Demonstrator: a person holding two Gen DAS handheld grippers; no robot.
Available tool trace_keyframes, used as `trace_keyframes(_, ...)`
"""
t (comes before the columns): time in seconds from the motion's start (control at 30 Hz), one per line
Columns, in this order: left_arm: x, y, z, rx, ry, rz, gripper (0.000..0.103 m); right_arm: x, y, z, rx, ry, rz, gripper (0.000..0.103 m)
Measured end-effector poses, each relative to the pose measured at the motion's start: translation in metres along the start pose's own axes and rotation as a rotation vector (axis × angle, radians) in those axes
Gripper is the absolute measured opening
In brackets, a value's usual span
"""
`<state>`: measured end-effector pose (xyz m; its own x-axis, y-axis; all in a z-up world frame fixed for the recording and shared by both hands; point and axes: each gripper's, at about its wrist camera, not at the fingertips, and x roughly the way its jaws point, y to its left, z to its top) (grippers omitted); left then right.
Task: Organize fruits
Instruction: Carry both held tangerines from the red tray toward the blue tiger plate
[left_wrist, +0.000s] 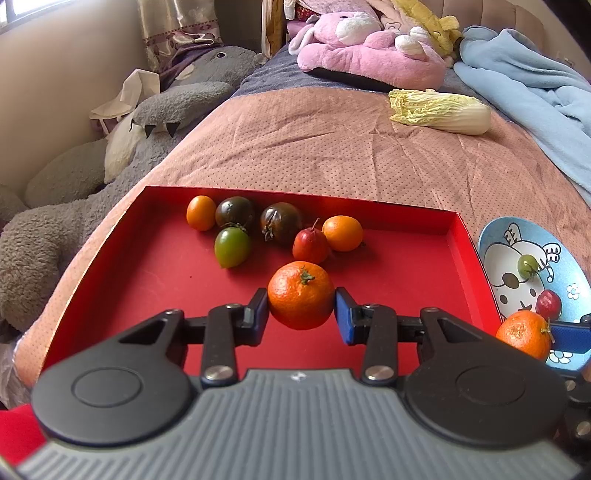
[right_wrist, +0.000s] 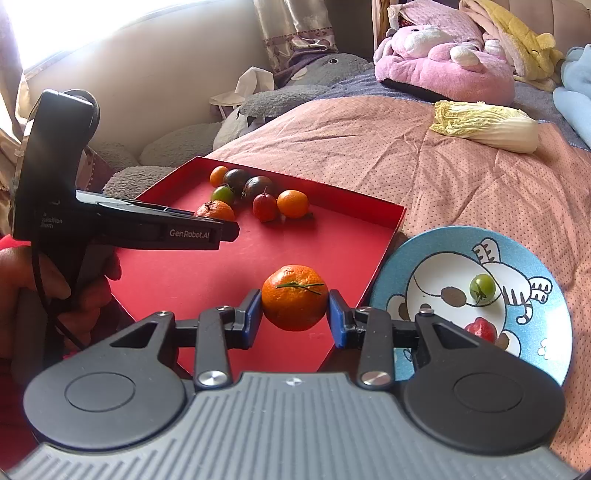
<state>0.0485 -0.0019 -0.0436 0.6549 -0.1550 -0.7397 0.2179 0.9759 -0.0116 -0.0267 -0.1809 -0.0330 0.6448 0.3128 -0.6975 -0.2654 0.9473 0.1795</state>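
A red tray (left_wrist: 147, 280) (right_wrist: 207, 280) lies on the bed. My left gripper (left_wrist: 301, 308) is shut on a mandarin (left_wrist: 301, 295) above the tray's middle. My right gripper (right_wrist: 294, 312) is shut on a second mandarin (right_wrist: 294, 297) (left_wrist: 524, 334) above the tray's right front edge, next to a blue cartoon plate (right_wrist: 546, 258) (left_wrist: 495, 236). The plate holds a small green fruit (right_wrist: 482, 285) and a small red fruit (right_wrist: 480, 328). At the tray's back lie two small oranges (left_wrist: 201, 213) (left_wrist: 342, 233), two dark tomatoes (left_wrist: 235, 212) (left_wrist: 280, 221), a green fruit (left_wrist: 232, 246) and a red fruit (left_wrist: 310, 246).
A napa cabbage (left_wrist: 439, 110) (right_wrist: 487, 125) lies further back on the pink bedspread (left_wrist: 332, 147). Plush toys sit at the left (left_wrist: 147, 122) and back (left_wrist: 369, 51). A blue blanket (left_wrist: 535, 96) is heaped at the right. The left gripper's body (right_wrist: 122, 229) and the hand holding it show in the right wrist view.
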Motion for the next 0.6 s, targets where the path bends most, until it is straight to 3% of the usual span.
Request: trace_keyframes(0.6,0.0043,-0.0056,-0.0007,0.022,0.007,-0.004,0.041,-0.0019,-0.0018,0.0004,0.009,-0.005,0.007,0.043)
